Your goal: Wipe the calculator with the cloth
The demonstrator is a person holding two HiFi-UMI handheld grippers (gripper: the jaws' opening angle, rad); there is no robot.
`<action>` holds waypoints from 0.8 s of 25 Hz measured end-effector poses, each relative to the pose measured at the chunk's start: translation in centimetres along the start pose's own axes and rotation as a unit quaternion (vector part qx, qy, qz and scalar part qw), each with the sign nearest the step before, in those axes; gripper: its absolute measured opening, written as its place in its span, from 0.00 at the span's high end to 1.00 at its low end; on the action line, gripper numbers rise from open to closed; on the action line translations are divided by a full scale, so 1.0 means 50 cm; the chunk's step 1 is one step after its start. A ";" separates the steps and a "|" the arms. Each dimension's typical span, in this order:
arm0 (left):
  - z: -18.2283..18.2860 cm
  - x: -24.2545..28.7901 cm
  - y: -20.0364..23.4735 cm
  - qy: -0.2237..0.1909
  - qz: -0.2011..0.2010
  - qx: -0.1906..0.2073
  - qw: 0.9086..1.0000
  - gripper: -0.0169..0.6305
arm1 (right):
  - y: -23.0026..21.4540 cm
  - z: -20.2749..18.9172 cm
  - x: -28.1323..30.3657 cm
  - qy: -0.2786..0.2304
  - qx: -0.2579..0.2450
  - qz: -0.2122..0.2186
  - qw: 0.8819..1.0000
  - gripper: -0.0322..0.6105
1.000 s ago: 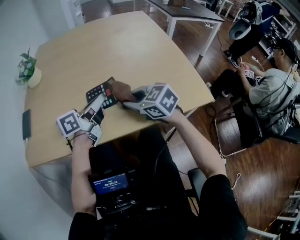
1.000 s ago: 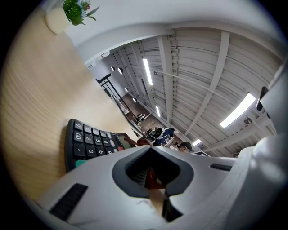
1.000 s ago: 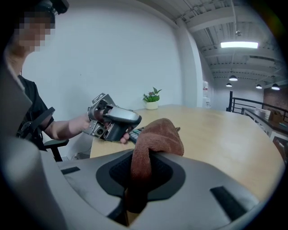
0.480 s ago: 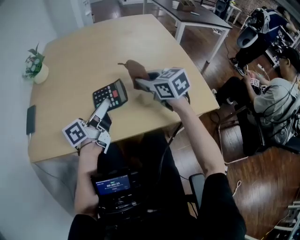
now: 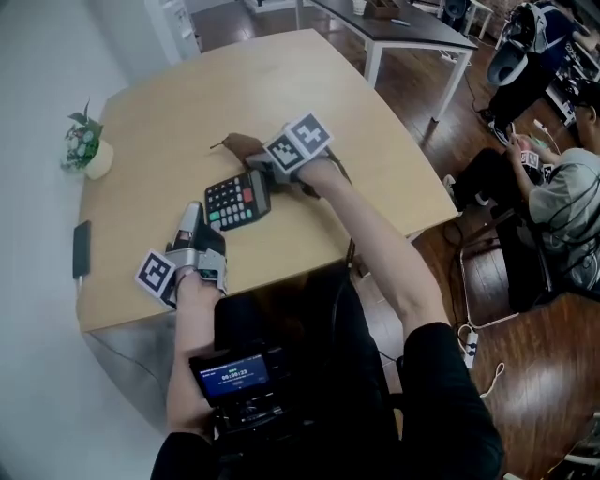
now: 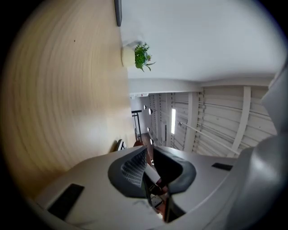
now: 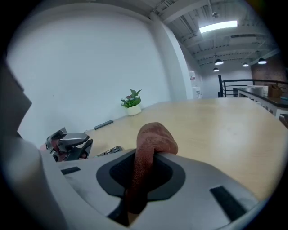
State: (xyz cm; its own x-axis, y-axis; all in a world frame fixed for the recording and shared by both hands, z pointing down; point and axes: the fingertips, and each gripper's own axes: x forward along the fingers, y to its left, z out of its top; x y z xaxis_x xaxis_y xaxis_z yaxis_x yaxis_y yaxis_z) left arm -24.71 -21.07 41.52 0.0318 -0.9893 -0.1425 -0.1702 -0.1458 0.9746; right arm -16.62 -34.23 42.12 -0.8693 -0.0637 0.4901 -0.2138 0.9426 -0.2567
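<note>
The black calculator (image 5: pixel 237 200) lies flat on the wooden table (image 5: pixel 309 84), keys up. My right gripper (image 5: pixel 258 155) is shut on the brown cloth (image 5: pixel 240 145), which hangs over the table just past the calculator's far edge. In the right gripper view the cloth (image 7: pixel 151 140) bulges out from between the jaws of the right gripper (image 7: pixel 143 164). My left gripper (image 5: pixel 192 214) rests just left of the calculator, apart from it. Its jaws have just been opening; the left gripper (image 6: pixel 153 173) shows a narrow gap with nothing in it.
A small potted plant (image 5: pixel 84 145) and a dark phone (image 5: pixel 82 248) sit near the table's left edge. A dark table (image 5: pixel 394 23) stands behind. A person (image 5: pixel 562 187) sits at the right. A device with a lit screen (image 5: pixel 234 380) is at my waist.
The left gripper has let go of the calculator and drawn back towards the near edge. The calculator now lies flat. The right gripper carried the cloth off it to its far side.
</note>
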 end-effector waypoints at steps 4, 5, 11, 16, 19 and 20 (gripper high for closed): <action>0.027 0.040 0.012 -0.002 0.003 -0.003 1.000 0.91 | -0.008 -0.030 -0.059 -0.027 0.066 -0.048 0.996 0.86; 0.038 0.052 0.014 0.001 0.003 -0.001 1.000 0.91 | -0.005 -0.038 -0.073 -0.042 0.092 -0.057 0.993 0.87; 0.096 0.130 0.022 0.032 0.001 0.051 0.998 0.91 | 0.047 -0.081 -0.115 -0.092 0.167 -0.080 0.978 0.87; 0.105 0.155 0.015 0.058 -0.023 0.053 0.997 0.92 | 0.115 -0.100 -0.109 -0.087 0.162 -0.065 0.981 0.87; 0.106 0.140 -0.006 0.071 -0.050 0.058 0.995 0.92 | 0.137 -0.102 -0.108 -0.092 0.166 -0.042 0.981 0.87; 0.099 0.127 -0.023 0.081 -0.065 0.070 0.992 0.91 | 0.133 -0.100 -0.110 -0.094 0.167 -0.039 0.981 0.87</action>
State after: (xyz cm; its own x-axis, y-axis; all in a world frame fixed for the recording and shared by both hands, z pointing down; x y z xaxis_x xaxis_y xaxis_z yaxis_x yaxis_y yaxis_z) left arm -29.20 -27.23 38.66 0.2191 -0.9497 -0.2237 -0.2889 -0.2821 0.9148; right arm -11.05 -25.99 41.90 -0.9047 -0.2195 0.3651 -0.3891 0.7747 -0.4984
